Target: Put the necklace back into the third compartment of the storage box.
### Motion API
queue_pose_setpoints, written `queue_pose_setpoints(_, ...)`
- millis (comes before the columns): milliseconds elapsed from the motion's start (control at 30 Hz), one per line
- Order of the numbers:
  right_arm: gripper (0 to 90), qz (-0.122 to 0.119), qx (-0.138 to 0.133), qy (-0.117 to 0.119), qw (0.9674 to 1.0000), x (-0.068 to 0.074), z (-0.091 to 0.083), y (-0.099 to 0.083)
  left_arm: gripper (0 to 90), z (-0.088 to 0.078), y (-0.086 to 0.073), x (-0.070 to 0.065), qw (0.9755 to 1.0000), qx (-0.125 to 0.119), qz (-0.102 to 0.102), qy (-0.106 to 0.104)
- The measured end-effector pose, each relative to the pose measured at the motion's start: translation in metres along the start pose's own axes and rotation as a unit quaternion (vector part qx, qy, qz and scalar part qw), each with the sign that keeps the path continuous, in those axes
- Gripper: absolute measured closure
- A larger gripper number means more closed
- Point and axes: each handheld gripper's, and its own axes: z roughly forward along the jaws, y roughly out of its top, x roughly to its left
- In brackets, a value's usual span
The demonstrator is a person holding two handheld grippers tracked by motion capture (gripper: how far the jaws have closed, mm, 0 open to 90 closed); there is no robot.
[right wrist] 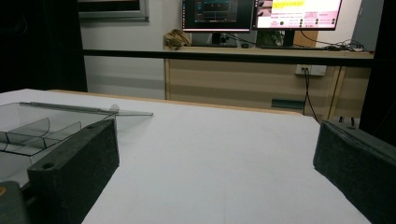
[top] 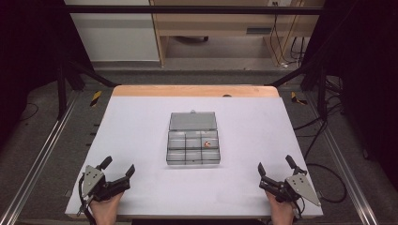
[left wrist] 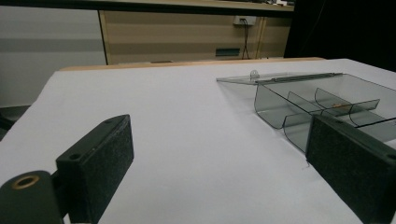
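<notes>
- Left gripper [top: 118, 168] and right gripper [top: 275, 166] rest spread and empty at the near worktop [top: 141, 122] corners, likely poised.
- Compartment box [top: 193, 149] sits mid-worktop, lid [top: 193, 121] folded back, giving access; small orange item [top: 207, 145] inside.

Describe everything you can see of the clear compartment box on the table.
The compartment box looks like smoky, see-through plastic. It sits flat near the middle of the white table, between and beyond the two grippers, touched by neither. Its hinged lid lies folded open, flat on the table on the far side, with a small rounded latch nub at its outer edge. Thin dividers with curved walls split the tray into small compartments. One right-hand compartment holds a small orange-brown item; the others look empty.
</notes>
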Motion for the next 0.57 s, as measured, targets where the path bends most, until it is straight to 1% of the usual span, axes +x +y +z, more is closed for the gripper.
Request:
queue_pose_setpoints(67,0.8,0.000,0.000,0.000,1.0000,0.0000,0.0000,0.0000,7.6,-0.0017,-0.0007,0.0010,1.0000,-0.003,0.001,0.006)
queue_pose_setpoints(267,0.8,0.000,0.000,0.000,1.0000,0.0000,0.0001,0.0000,7.5,-0.0028,-0.0040,0.0037,1.0000,-0.003,-0.005,0.008)
queue_pose_setpoints(567,0.8,0.000,0.000,0.000,1.0000,0.0000,0.0002,0.0000,7.1,-0.0021,-0.0043,0.0031,0.9999,-0.001,0.000,0.012)
